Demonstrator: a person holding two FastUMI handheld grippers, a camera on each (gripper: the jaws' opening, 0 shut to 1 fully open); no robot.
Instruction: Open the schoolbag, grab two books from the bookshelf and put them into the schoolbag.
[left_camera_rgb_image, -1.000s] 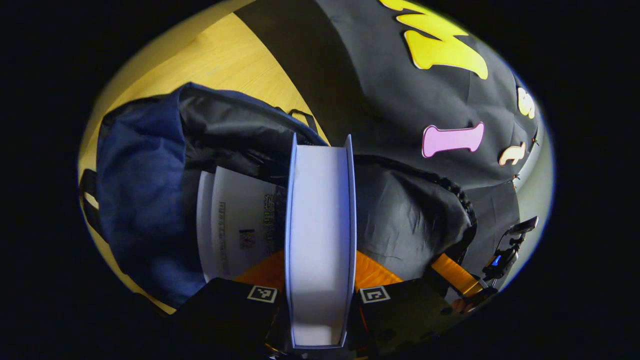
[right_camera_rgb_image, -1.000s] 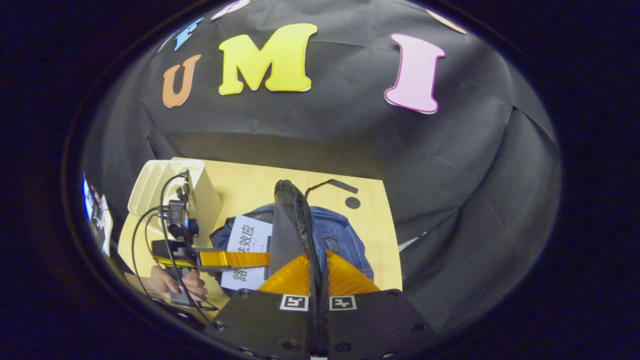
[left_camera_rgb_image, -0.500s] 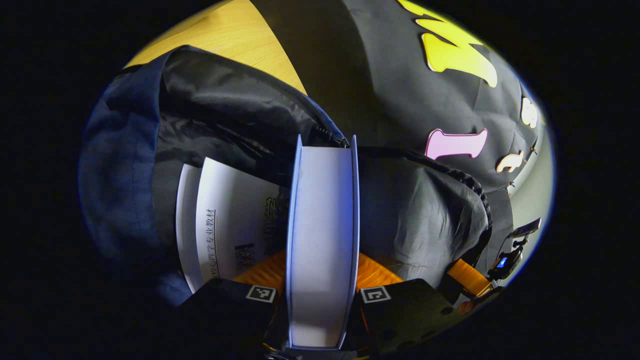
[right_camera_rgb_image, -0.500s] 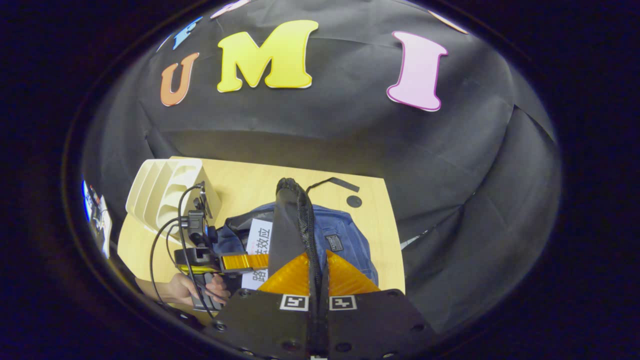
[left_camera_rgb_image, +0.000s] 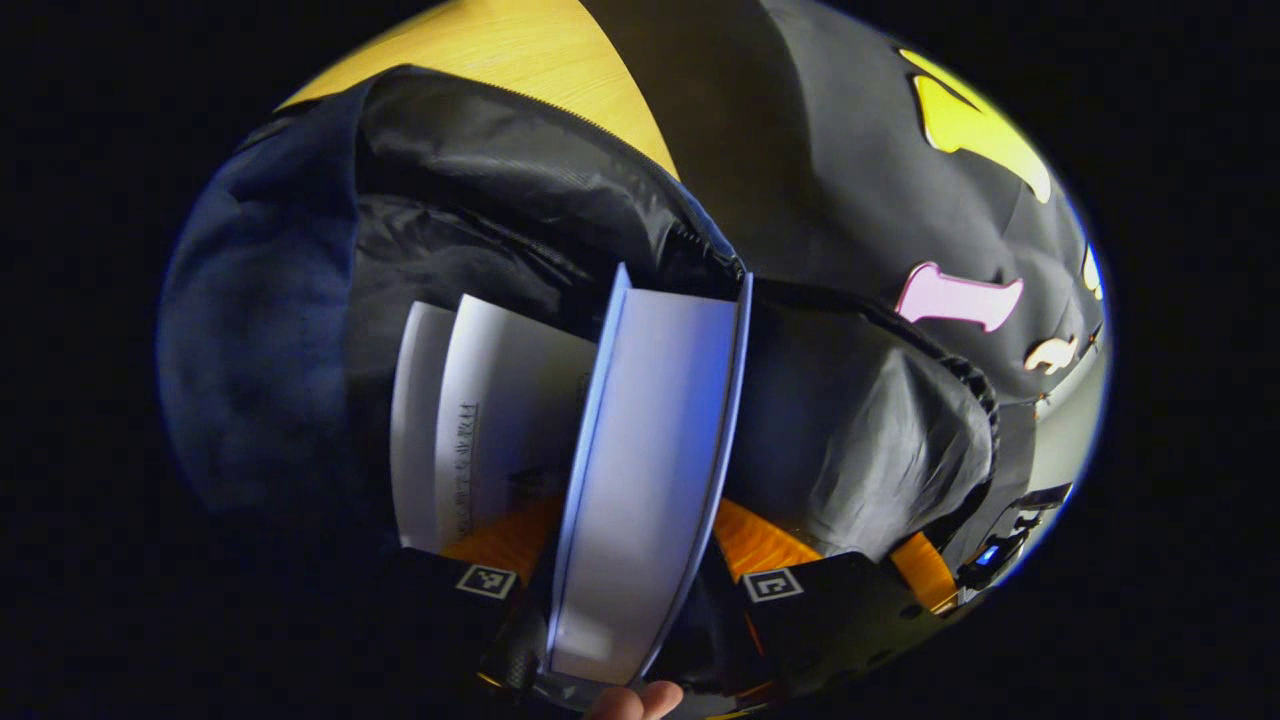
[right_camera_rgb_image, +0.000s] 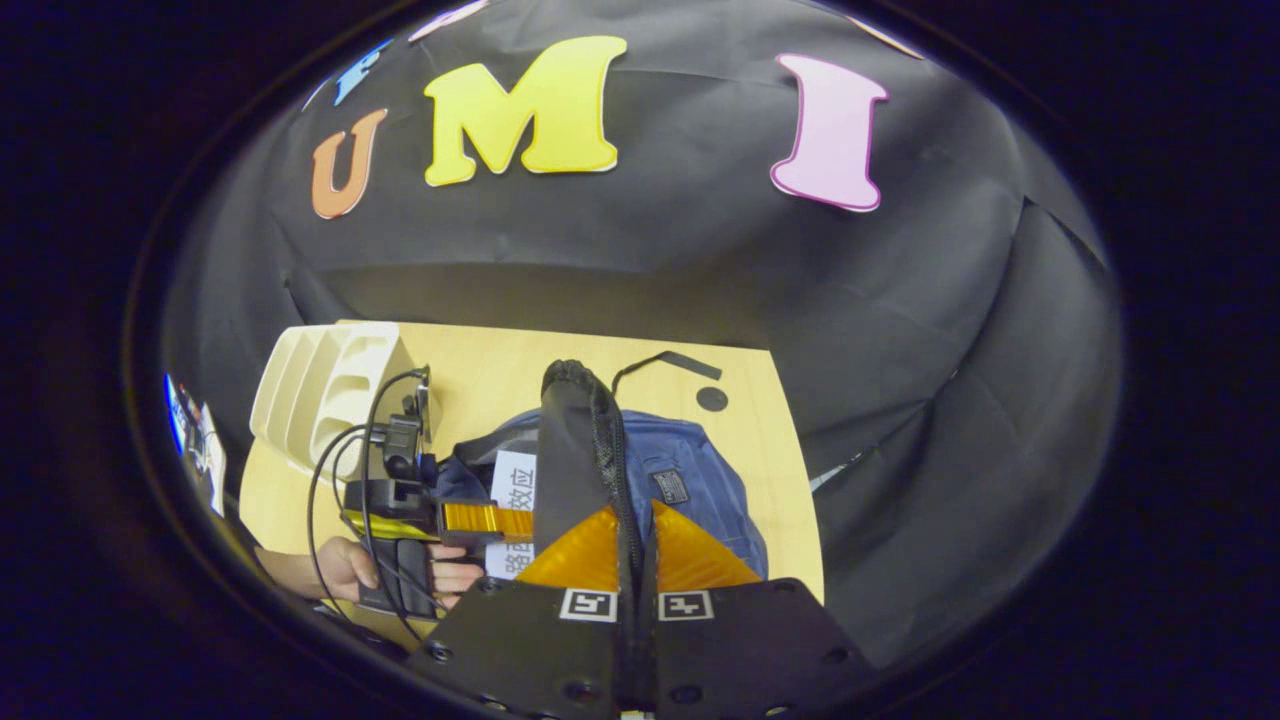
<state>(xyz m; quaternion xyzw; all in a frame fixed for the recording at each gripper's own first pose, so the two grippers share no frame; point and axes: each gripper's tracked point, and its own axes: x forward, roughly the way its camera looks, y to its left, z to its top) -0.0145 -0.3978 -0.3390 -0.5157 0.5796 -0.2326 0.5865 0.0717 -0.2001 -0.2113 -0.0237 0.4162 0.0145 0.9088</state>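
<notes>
smooth slab-like book, crinkled schoolbag lining

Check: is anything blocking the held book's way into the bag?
Nothing visible. The right gripper holds the flap up, and the book in the left gripper heads into the bag beside the first book.

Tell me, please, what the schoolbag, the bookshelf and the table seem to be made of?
Schoolbag: blue woven cloth, matte; its black lining looks like thin synthetic fabric, since it creases and shines faintly. Bookshelf: probably moulded plastic, cream, smooth, with thin curved dividers. Table: pale wood or wood-look laminate; faint grain shows.
</notes>
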